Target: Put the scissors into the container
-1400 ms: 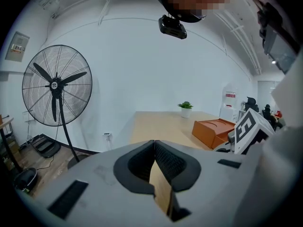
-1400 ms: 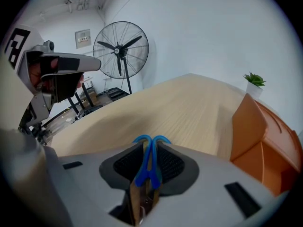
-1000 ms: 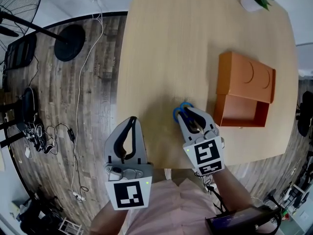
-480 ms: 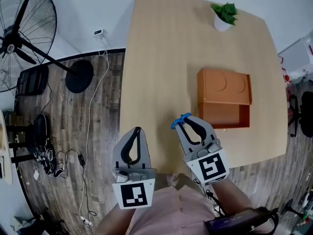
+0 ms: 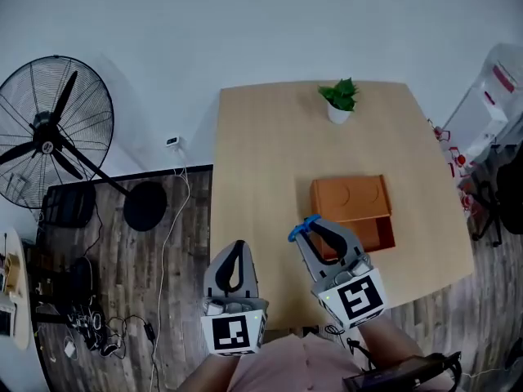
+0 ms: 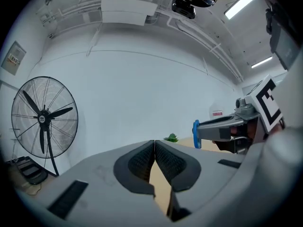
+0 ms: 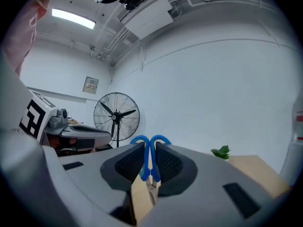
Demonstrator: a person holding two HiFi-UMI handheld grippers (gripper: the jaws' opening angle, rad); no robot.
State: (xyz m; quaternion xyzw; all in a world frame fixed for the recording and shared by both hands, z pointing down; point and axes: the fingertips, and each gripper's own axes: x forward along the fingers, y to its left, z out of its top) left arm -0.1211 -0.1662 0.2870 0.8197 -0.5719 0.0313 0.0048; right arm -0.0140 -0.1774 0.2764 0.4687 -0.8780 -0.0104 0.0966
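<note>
The left claw (image 5: 235, 250) was kept nearest the body, apparently unneeded, its jaws pressed together on nothing. The right claw (image 5: 308, 227) was clamped on the blue-handled scissors (image 7: 150, 163), held above the pale wooden surface (image 5: 261, 162), presumably for carrying to the open orange box-shaped container (image 5: 350, 201) just beyond.

A plain office-like room: wooden table (image 5: 270, 162), pedestal fan (image 5: 51, 129), trailing floor cables (image 5: 159, 260).

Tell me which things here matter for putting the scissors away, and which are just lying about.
For the job: scissors, clamped in the right gripper; orange container, open, on the table.
Lying about: potted plant; standing fan. The left gripper is shut and empty.
</note>
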